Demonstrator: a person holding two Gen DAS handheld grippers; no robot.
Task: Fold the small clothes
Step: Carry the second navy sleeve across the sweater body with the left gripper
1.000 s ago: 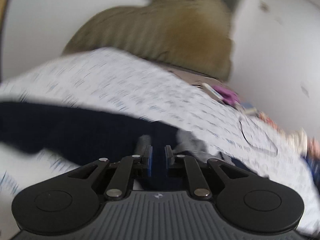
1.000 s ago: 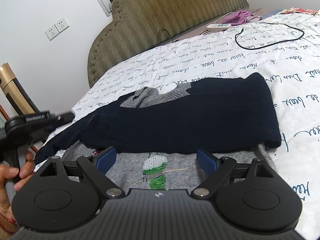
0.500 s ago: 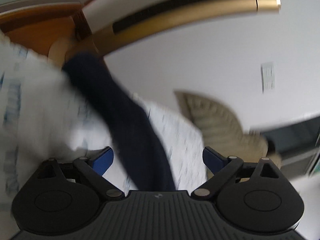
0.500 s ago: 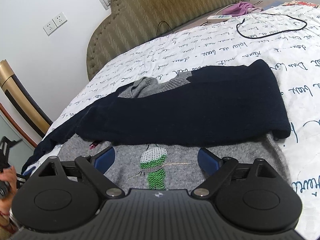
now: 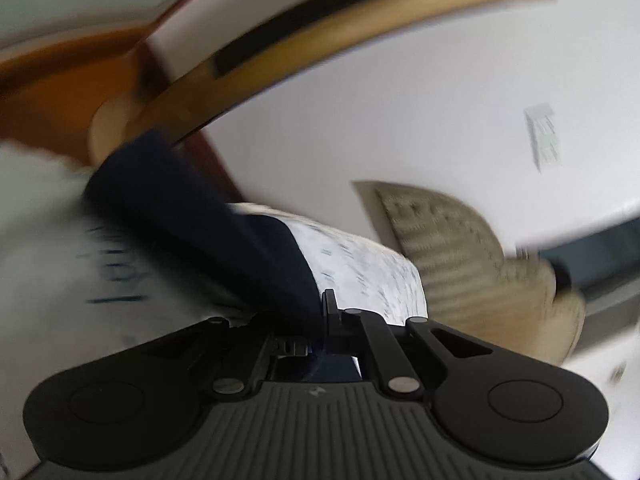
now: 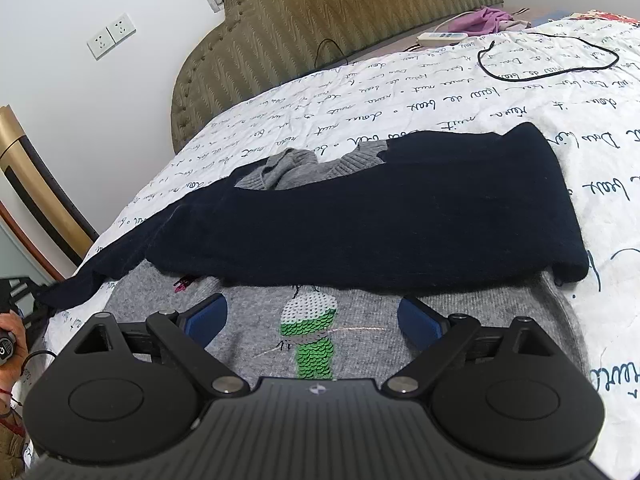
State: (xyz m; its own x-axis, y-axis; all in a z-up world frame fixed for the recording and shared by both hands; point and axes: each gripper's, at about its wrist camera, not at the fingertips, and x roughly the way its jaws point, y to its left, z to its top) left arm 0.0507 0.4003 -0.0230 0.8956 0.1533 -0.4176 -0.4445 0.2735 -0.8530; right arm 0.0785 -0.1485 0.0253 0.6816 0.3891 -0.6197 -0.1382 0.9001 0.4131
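A grey sweater with a green sequin figure lies on the printed bedsheet. Its navy part is folded across the middle. One navy sleeve trails off to the bed's left edge. In the blurred left wrist view that navy sleeve runs straight into my left gripper, which is shut on it. My right gripper hovers open just above the grey hem, nothing between its blue pads.
A padded olive headboard stands at the far end. A black cable loop, a power strip and purple cloth lie near it. A gold-and-black post rises beside the bed's left edge, and a hand shows there.
My left gripper swung from over the sweater to the bed's left edge, rolled, opened wide around the navy sleeve and then shut on it. The right gripper barely moved.
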